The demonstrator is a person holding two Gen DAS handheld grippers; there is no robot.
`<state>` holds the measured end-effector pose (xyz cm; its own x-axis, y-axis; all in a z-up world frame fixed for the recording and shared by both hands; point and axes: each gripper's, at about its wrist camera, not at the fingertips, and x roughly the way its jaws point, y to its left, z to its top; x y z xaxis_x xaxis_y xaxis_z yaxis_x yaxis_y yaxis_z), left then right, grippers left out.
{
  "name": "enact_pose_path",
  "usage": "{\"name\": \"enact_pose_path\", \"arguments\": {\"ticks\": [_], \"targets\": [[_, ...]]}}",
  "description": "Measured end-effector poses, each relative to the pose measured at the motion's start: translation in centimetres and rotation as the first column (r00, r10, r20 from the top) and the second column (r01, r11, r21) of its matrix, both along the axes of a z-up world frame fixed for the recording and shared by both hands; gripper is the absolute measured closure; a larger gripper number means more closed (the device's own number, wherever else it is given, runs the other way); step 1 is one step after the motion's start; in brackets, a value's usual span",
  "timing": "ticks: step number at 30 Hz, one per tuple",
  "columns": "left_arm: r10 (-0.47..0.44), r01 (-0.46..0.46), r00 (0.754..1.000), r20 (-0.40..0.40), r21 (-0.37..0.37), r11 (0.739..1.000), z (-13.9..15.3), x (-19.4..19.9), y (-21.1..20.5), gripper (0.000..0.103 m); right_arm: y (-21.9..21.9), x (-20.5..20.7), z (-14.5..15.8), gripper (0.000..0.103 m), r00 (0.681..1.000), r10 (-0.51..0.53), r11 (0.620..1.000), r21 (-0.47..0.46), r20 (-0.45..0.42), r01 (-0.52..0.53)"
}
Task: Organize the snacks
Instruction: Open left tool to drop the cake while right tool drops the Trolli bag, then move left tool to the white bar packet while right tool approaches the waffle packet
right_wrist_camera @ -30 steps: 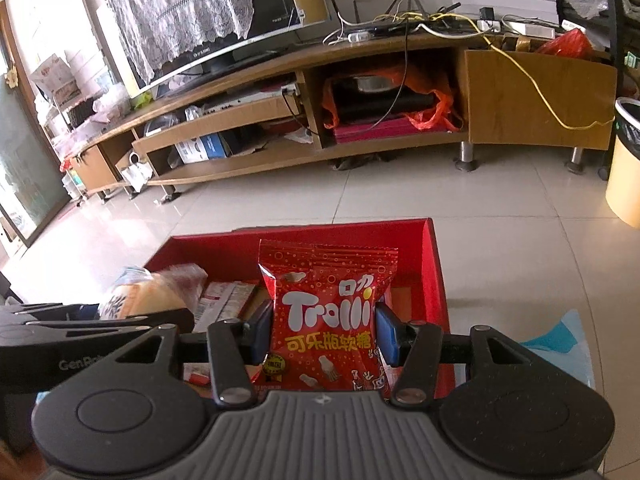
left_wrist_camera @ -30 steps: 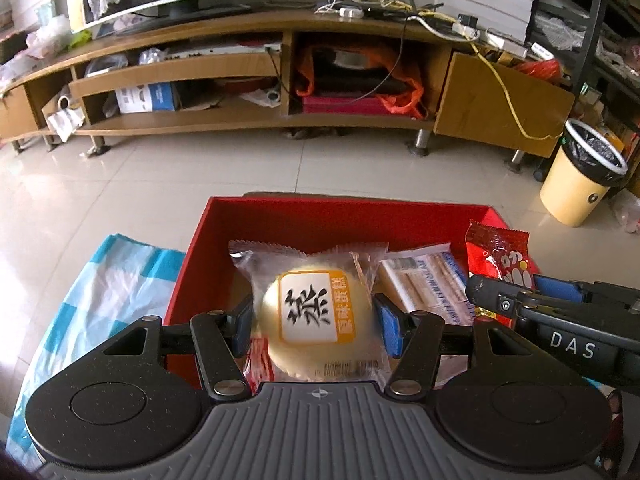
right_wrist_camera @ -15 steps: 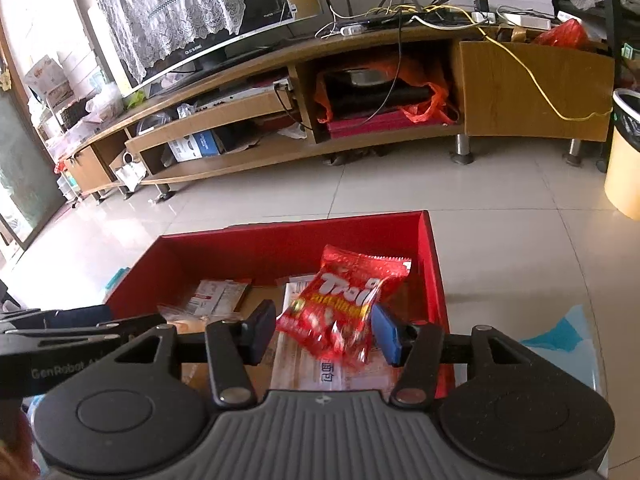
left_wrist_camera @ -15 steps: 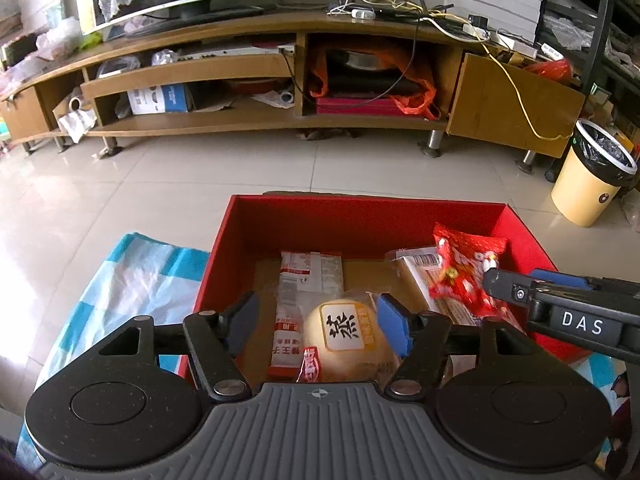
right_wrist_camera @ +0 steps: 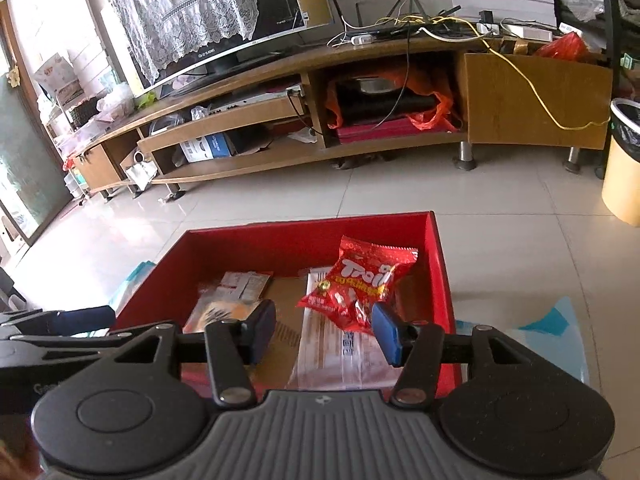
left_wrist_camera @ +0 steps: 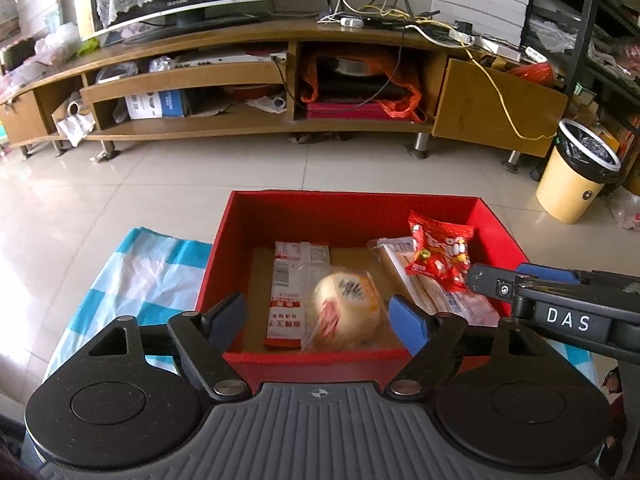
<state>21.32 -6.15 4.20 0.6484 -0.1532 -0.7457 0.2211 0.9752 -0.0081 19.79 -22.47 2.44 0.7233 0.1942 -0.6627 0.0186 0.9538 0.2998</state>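
Note:
A red box [left_wrist_camera: 352, 214] sits on the table and also shows in the right wrist view [right_wrist_camera: 304, 240]. Inside lie a round yellow bun in clear wrap [left_wrist_camera: 347, 306], a flat red-and-white packet [left_wrist_camera: 294, 284], a long clear-wrapped bar packet [left_wrist_camera: 432, 284] and a red Trolli candy bag [left_wrist_camera: 440, 256]. The Trolli bag [right_wrist_camera: 360, 286] rests on the bar packet [right_wrist_camera: 340, 344]. My left gripper [left_wrist_camera: 320, 320] is open and empty above the box's near edge. My right gripper [right_wrist_camera: 324, 330] is open and empty over the box's right half.
A blue-and-white checked cloth [left_wrist_camera: 140, 268] covers the table under the box. Beyond lie a tiled floor, a long wooden TV stand [left_wrist_camera: 280, 92] and a yellow bin [left_wrist_camera: 576, 180] at the right. The right gripper's body [left_wrist_camera: 560, 308] reaches in from the right.
Both grippers opened and drew back. The bun dropped from my left gripper into the box, and the Trolli bag dropped from my right gripper onto the bar packet.

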Motion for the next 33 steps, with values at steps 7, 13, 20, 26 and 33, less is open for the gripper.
{"name": "enact_pose_path", "arguments": {"ticks": [7, 13, 20, 26, 33], "targets": [[-0.022, 0.022, 1.000, 0.008, -0.003, 1.000, 0.6, -1.7, -0.1, 0.017, -0.3, -2.3, 0.4, 0.051, 1.000, 0.004, 1.000, -0.026, -0.007, -0.004], [-0.035, 0.035, 0.999, 0.001, -0.003, 0.999, 0.6, -2.6, -0.5, 0.017, -1.0, -3.3, 0.2, 0.050, 1.000, -0.016, 1.000, -0.001, -0.026, 0.016], [-0.053, 0.053, 0.999, -0.004, -0.002, 0.999, 0.6, -3.8, -0.7, 0.015, -1.2, -4.3, 0.0, 0.050, 0.999, -0.023, 1.000, 0.011, -0.042, 0.023], [-0.067, 0.067, 0.998, -0.021, -0.006, 0.998, 0.3, -4.7, -1.0, 0.014, -1.3, -5.3, -0.4, 0.050, 0.998, -0.022, 1.000, 0.002, -0.061, 0.023], [-0.081, 0.080, 0.995, -0.060, -0.020, 0.997, -0.7, -5.8, -1.3, 0.014, -2.2, -6.8, -0.7, 0.050, 0.995, -0.044, 0.999, 0.003, -0.088, 0.045]]}}
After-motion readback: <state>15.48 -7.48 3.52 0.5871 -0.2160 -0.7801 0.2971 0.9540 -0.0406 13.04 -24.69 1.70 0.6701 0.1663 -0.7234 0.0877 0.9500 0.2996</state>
